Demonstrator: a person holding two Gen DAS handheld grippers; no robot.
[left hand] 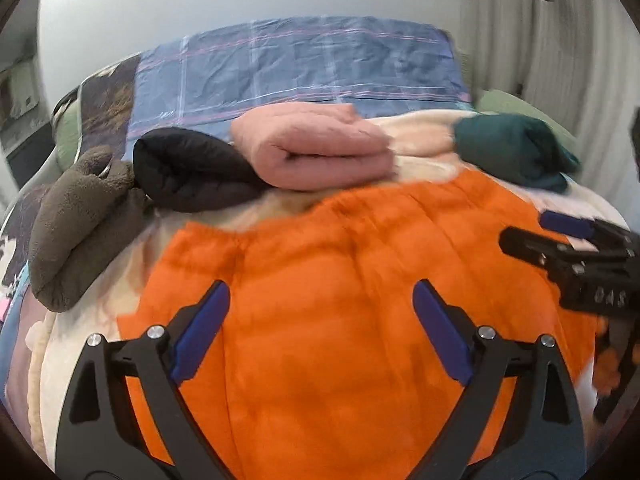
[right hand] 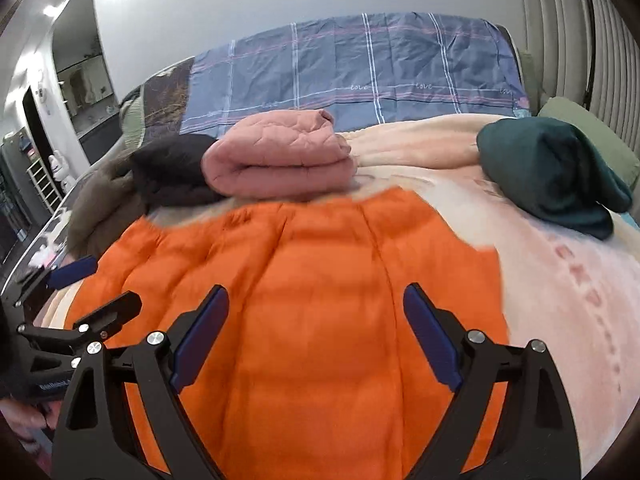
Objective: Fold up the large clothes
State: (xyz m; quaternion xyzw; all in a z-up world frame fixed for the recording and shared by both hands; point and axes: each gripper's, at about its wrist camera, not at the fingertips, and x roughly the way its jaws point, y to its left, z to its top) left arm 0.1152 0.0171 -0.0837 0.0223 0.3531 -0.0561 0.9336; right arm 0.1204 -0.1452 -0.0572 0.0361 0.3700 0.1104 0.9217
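An orange padded garment (left hand: 340, 288) (right hand: 312, 280) lies spread flat on the cream blanket of the bed. My left gripper (left hand: 322, 296) hovers over its near part, open, with nothing between its blue pads. My right gripper (right hand: 316, 300) hangs over the same garment further right, also open and empty. Each gripper shows in the other's view: the right one (left hand: 560, 240) at the right edge, the left one (right hand: 84, 284) at the left edge. Both views are blurred by motion.
Behind the orange garment lie a folded pink quilted piece (right hand: 276, 160), a black garment (left hand: 188, 172), a brown fleece one (left hand: 76, 224) and a dark green bundle (right hand: 552, 172). A blue checked cover (right hand: 360, 68) runs along the wall. The cream blanket (right hand: 560, 288) shows bare at right.
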